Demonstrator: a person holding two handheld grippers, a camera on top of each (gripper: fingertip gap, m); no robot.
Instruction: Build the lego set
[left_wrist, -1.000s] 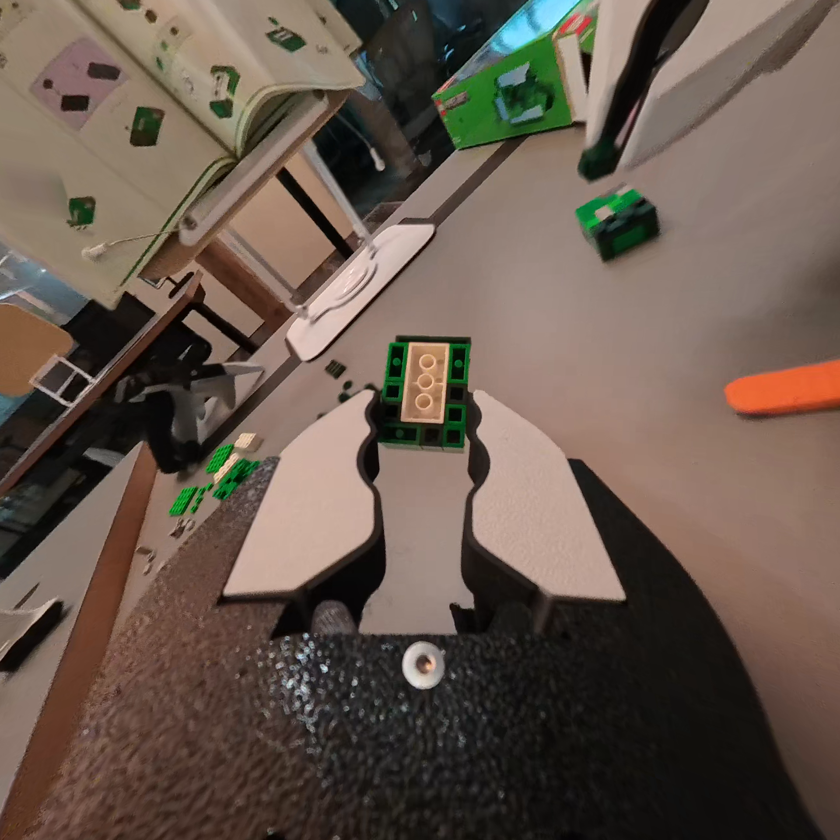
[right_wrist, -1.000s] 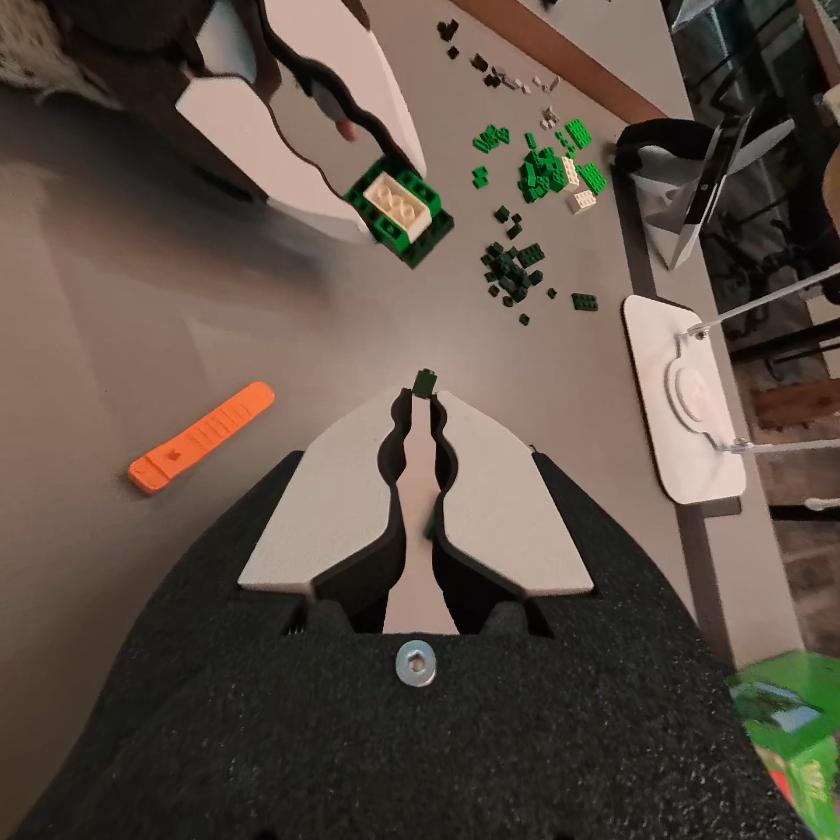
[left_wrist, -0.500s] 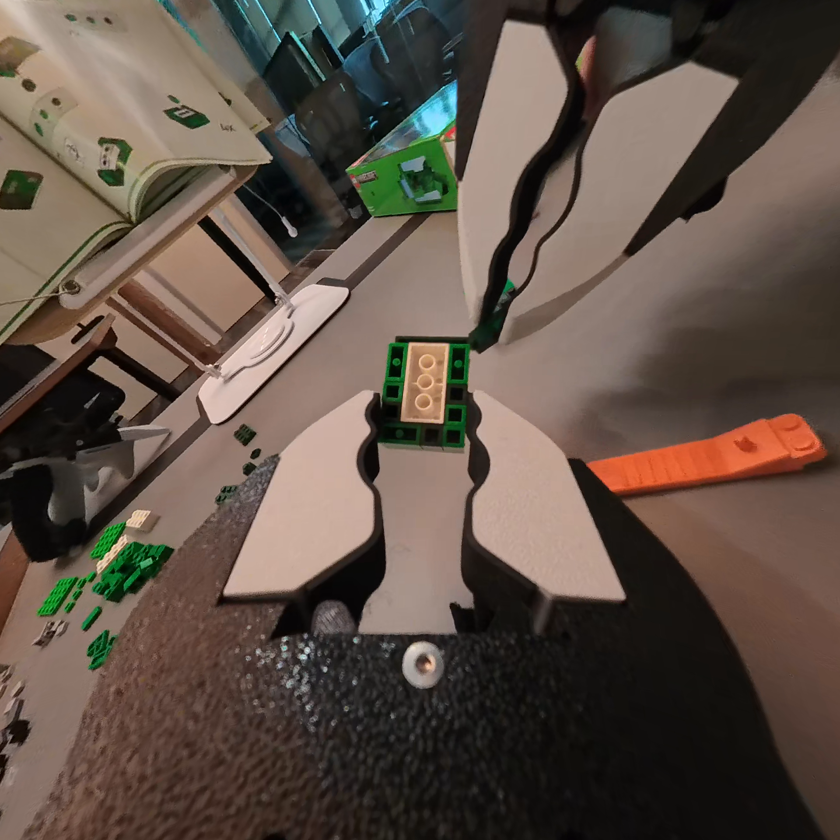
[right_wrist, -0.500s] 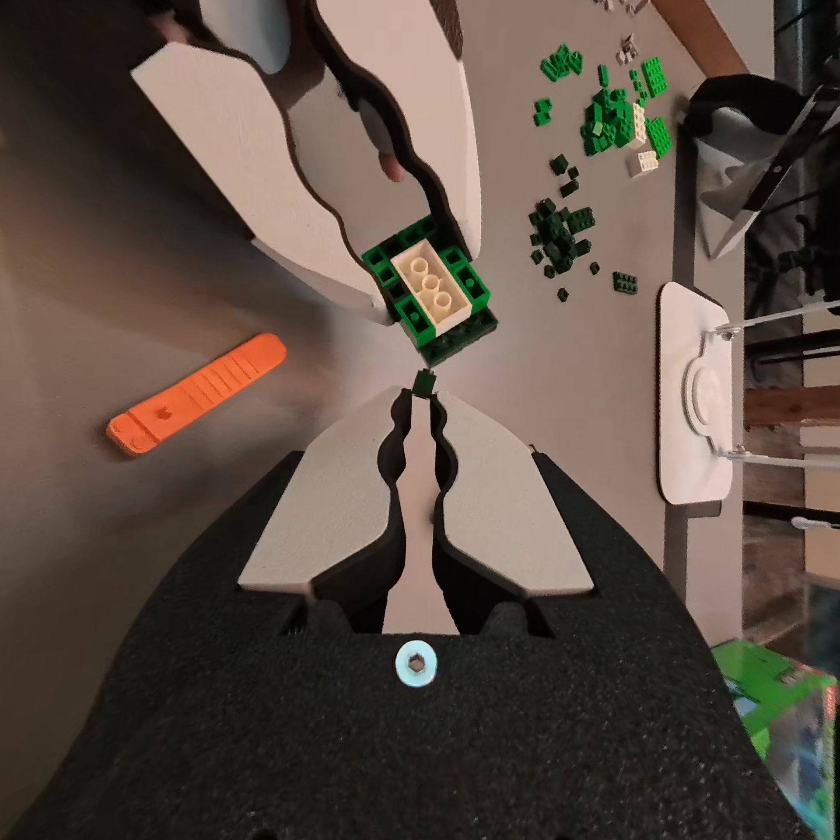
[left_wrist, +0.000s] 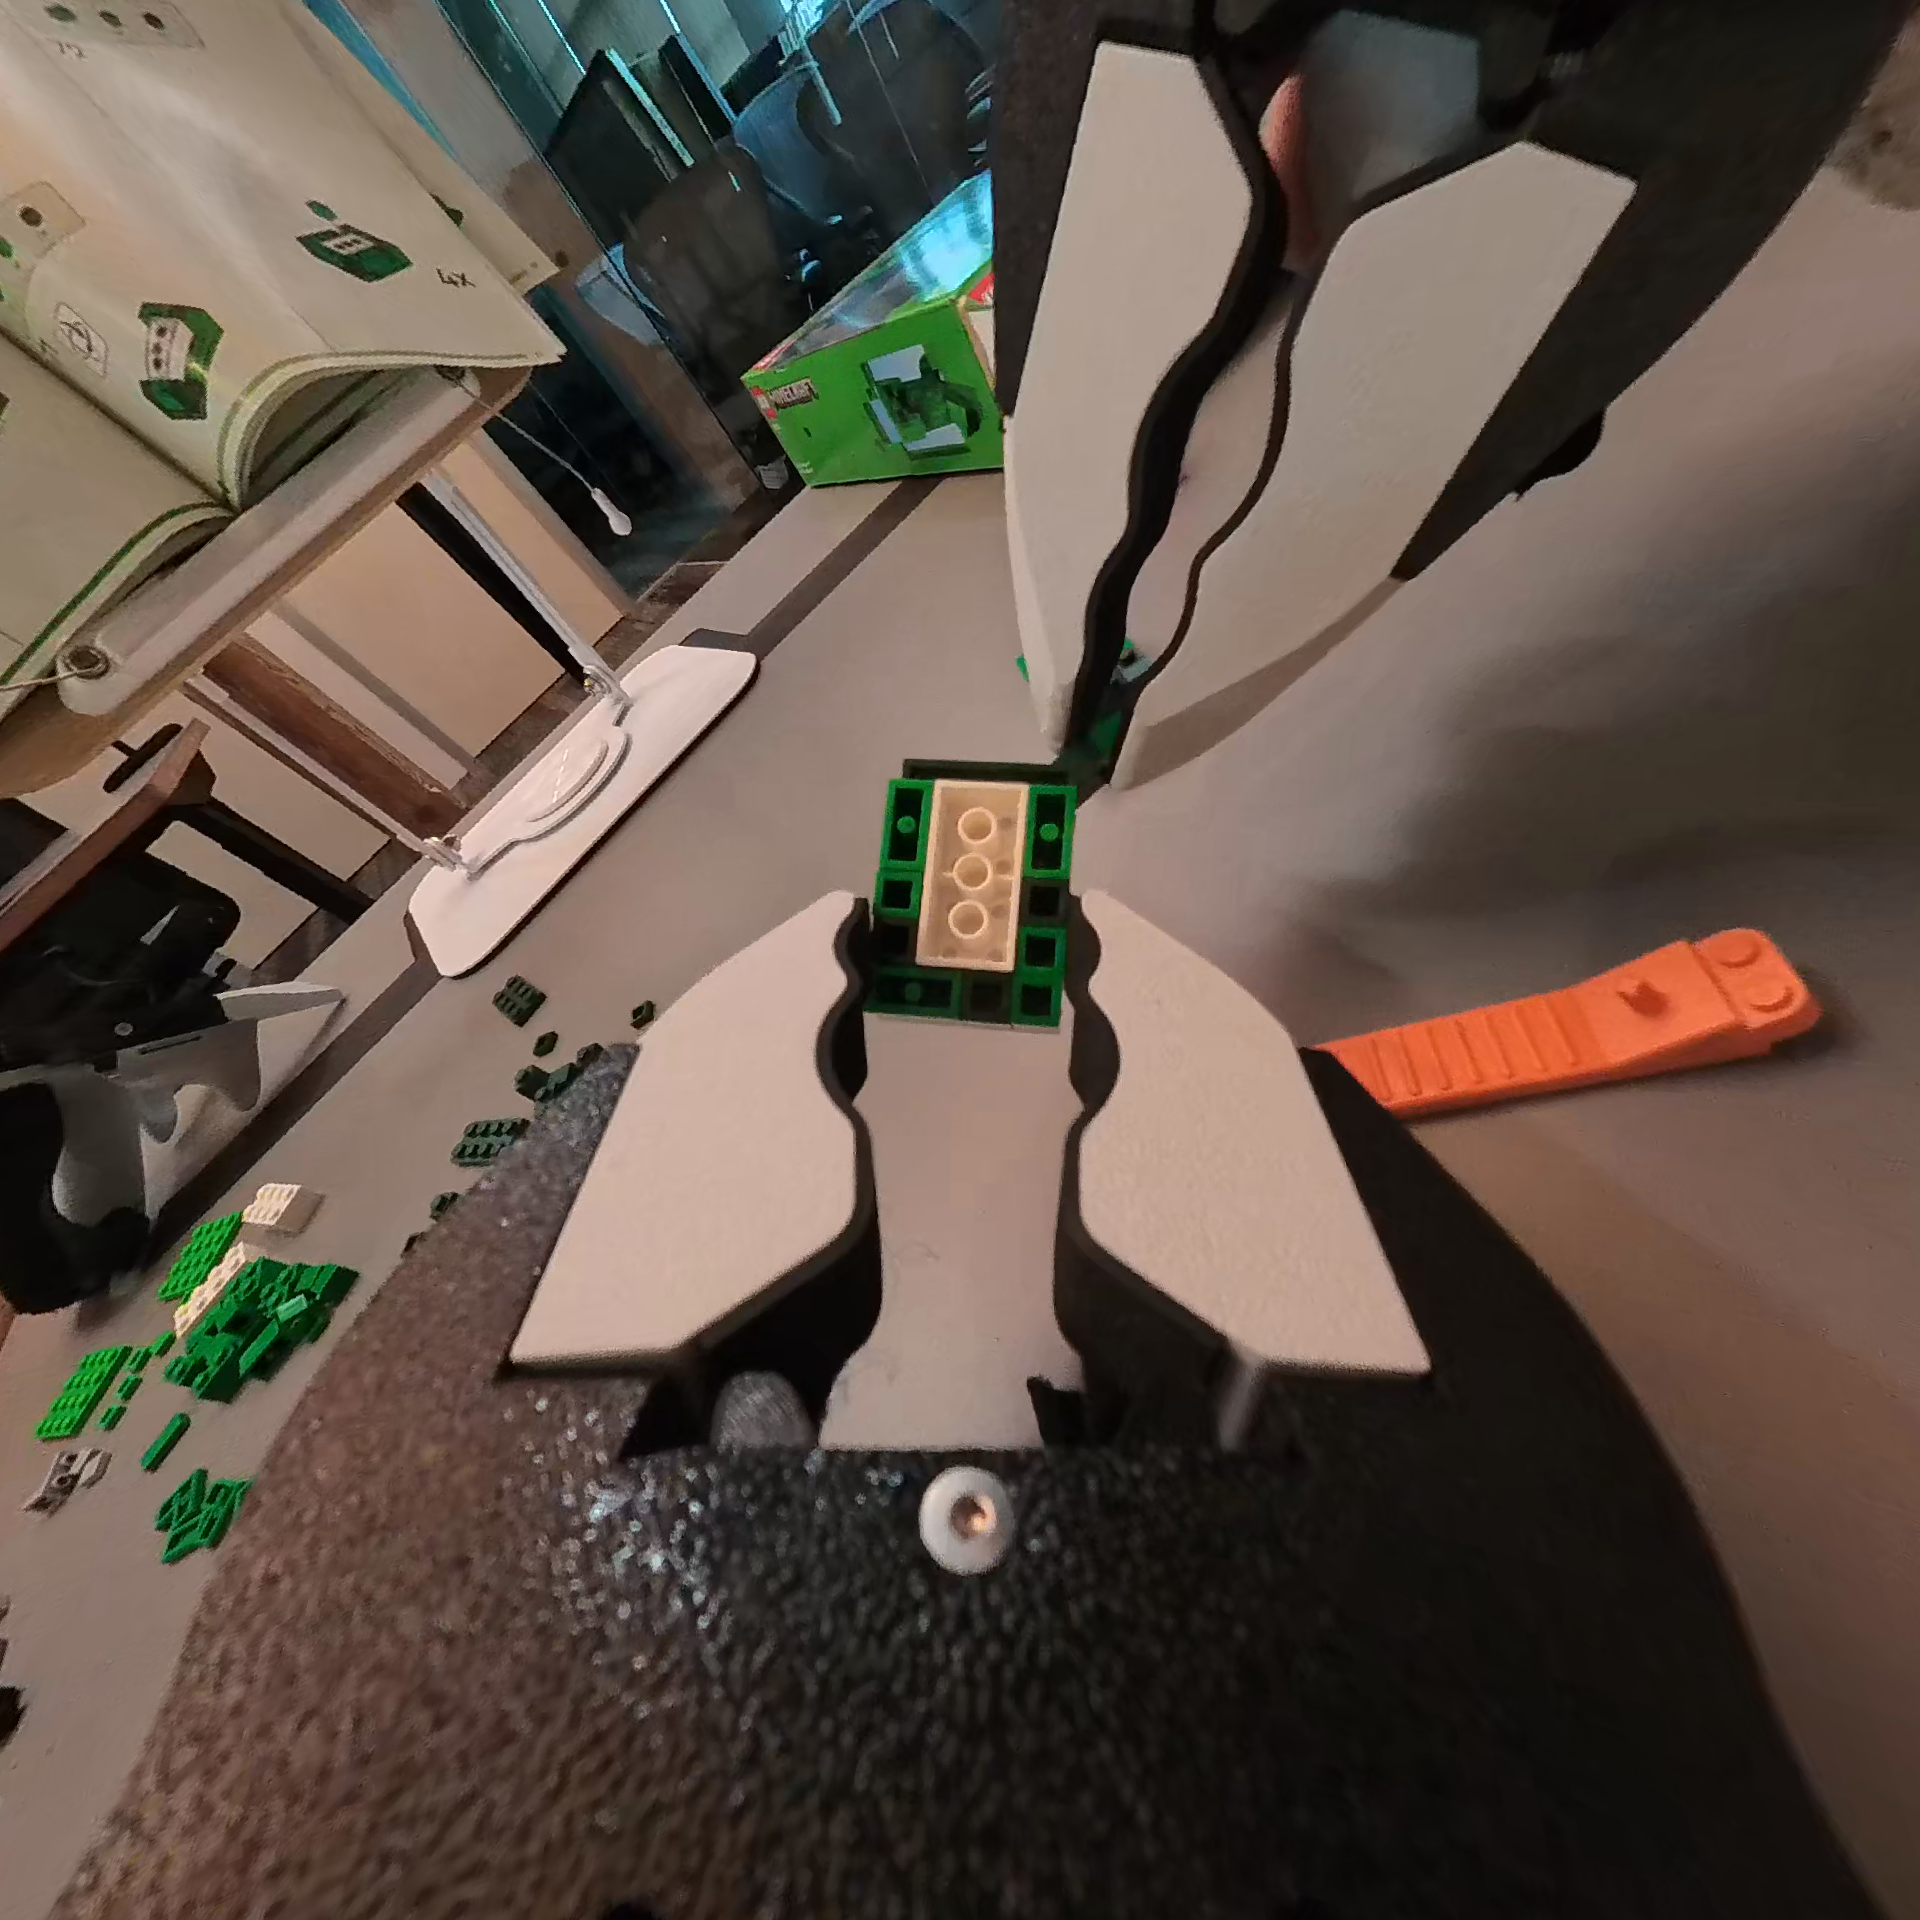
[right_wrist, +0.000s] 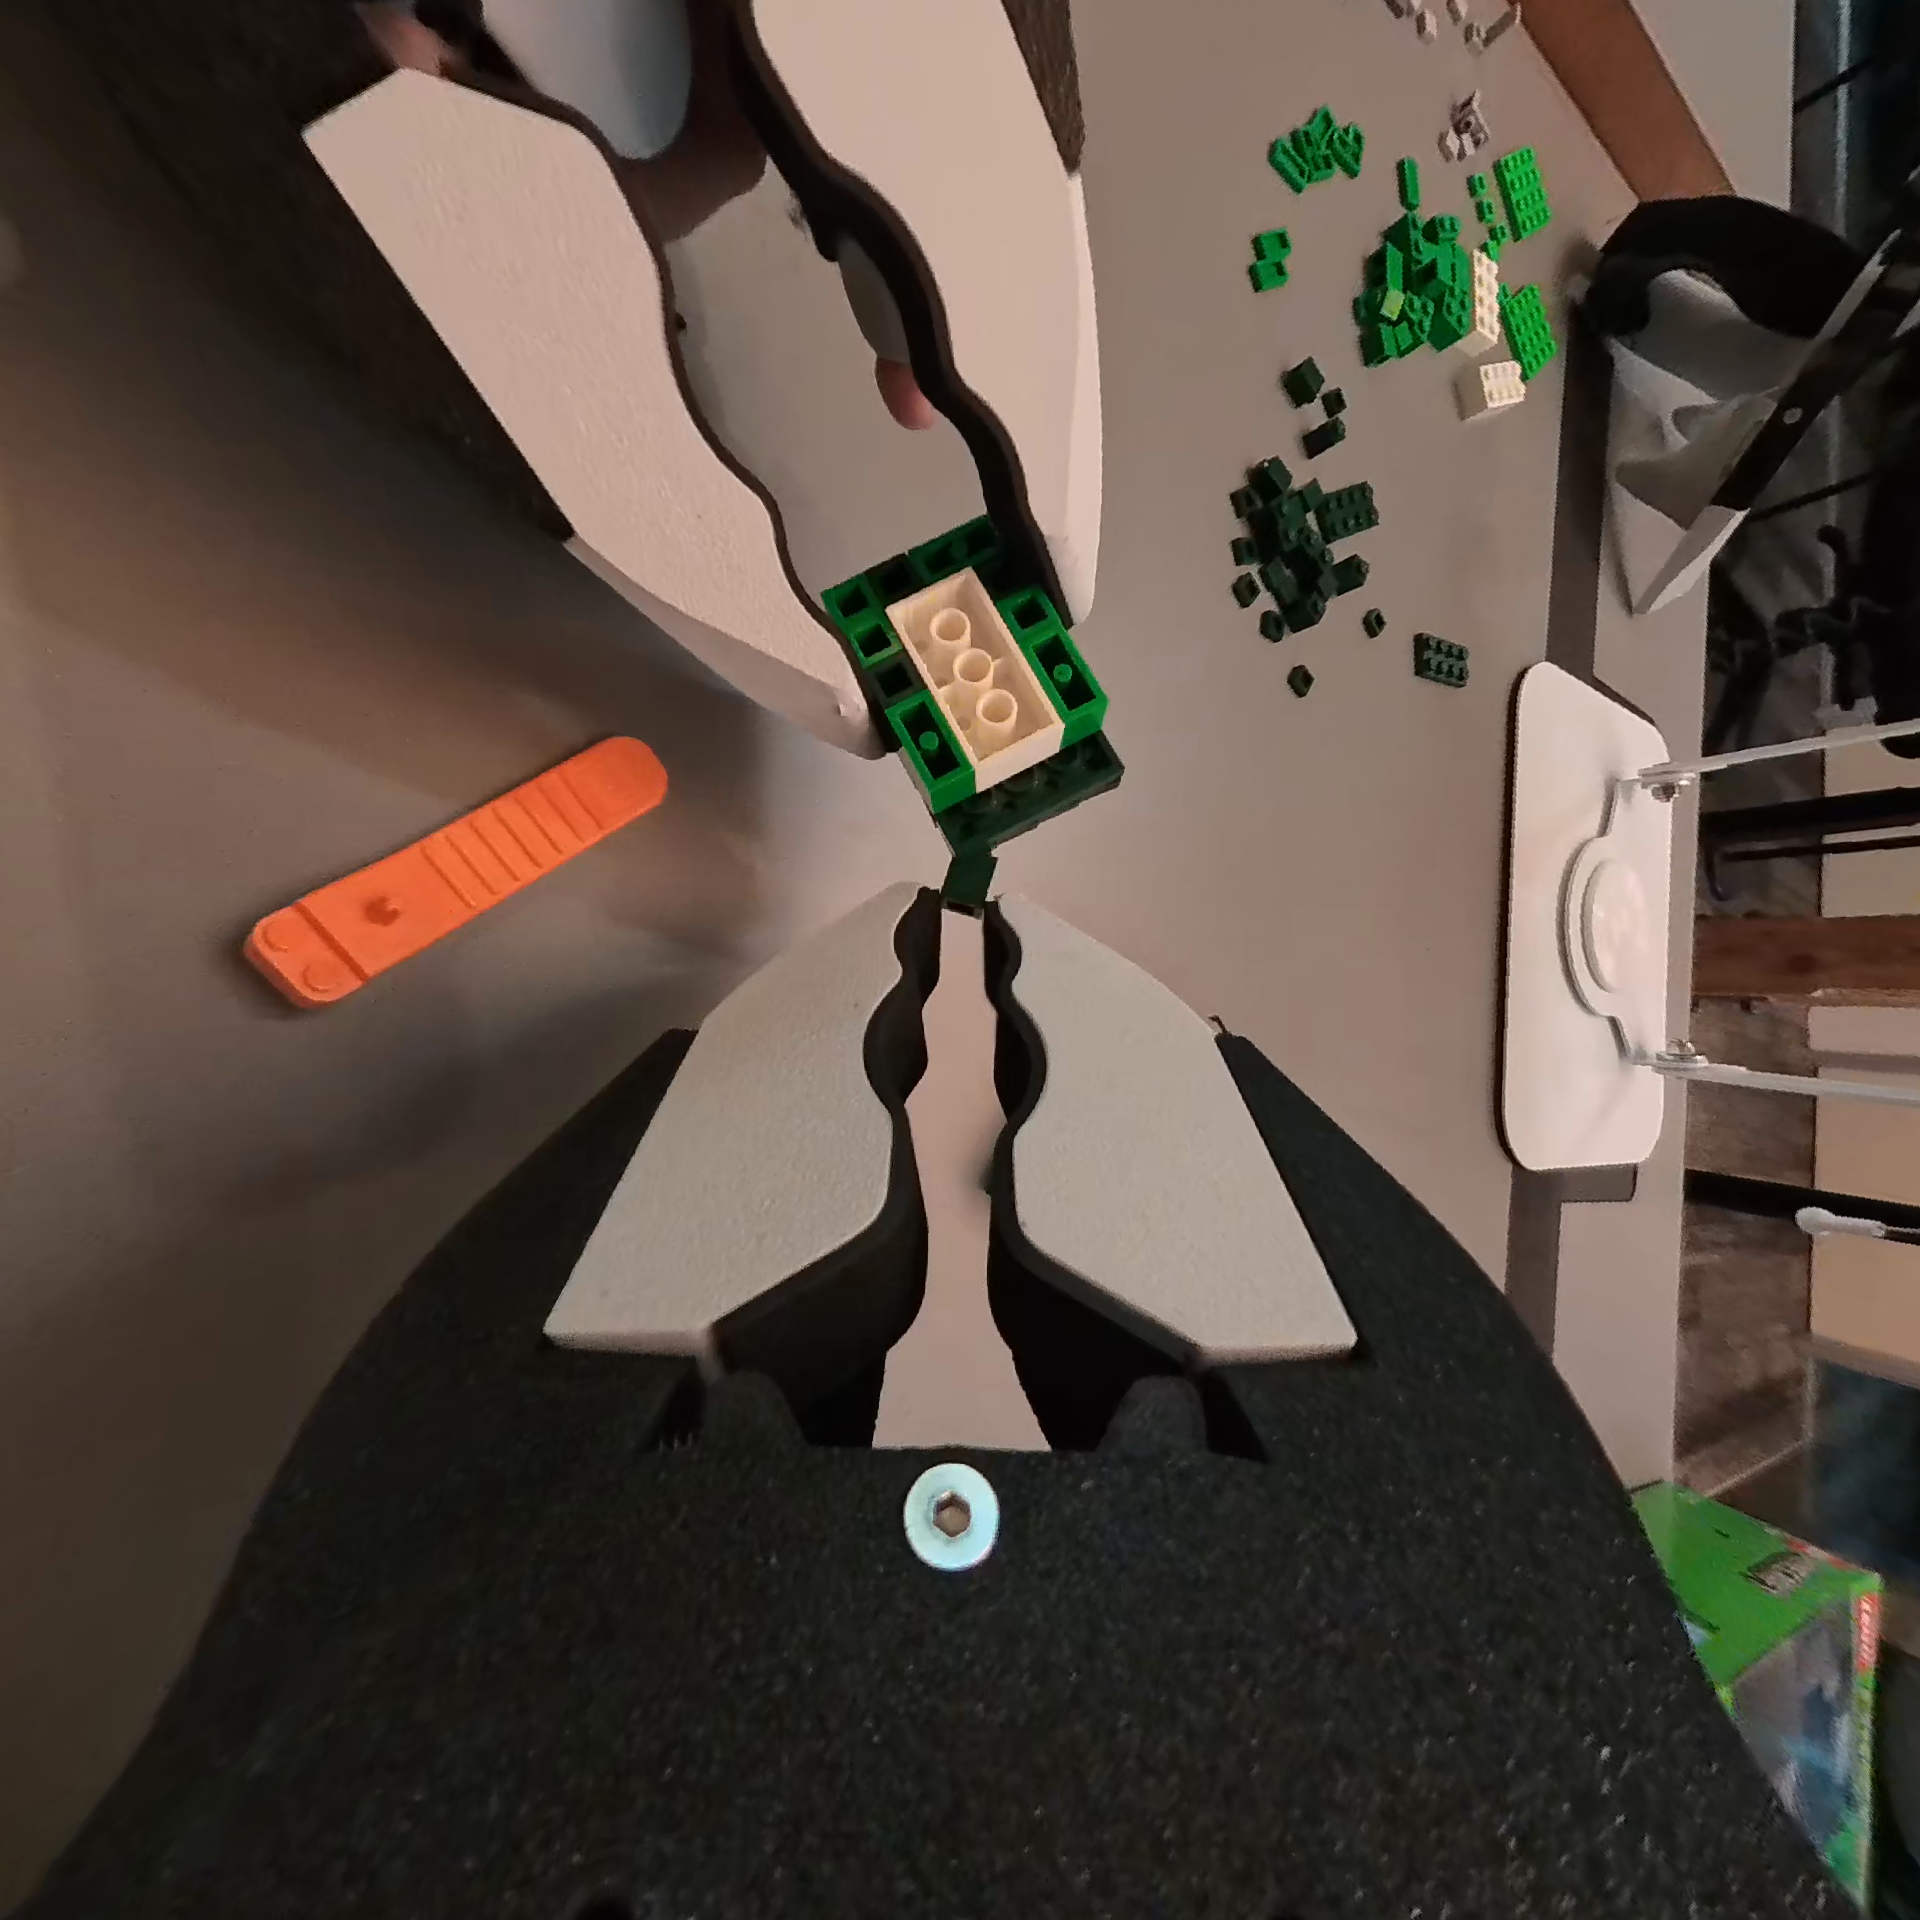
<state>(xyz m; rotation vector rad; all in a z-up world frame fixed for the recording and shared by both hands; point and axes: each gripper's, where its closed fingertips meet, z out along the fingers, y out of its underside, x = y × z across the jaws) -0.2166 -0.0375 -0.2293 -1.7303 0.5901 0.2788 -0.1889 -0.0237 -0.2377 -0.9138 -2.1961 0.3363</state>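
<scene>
Sitting mid-frame in the left wrist view, the green block assembly (left_wrist: 971, 902) with a cream brick on top is clamped between the left gripper (left_wrist: 969, 940) tips. Right gripper (right_wrist: 961, 902), nearly closed, pinches a small dark green piece (right_wrist: 972, 879) touching the assembly's edge. Orange separator tool (left_wrist: 1579, 1023) lies right; loose bricks (right_wrist: 1439, 275) upper right of the right wrist view.

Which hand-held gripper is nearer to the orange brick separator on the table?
Too close to call. The left hand-held gripper, shut on the green and cream assembly, and the right hand-held gripper, pinching a small dark green piece, meet beside the orange brick separator.
</scene>
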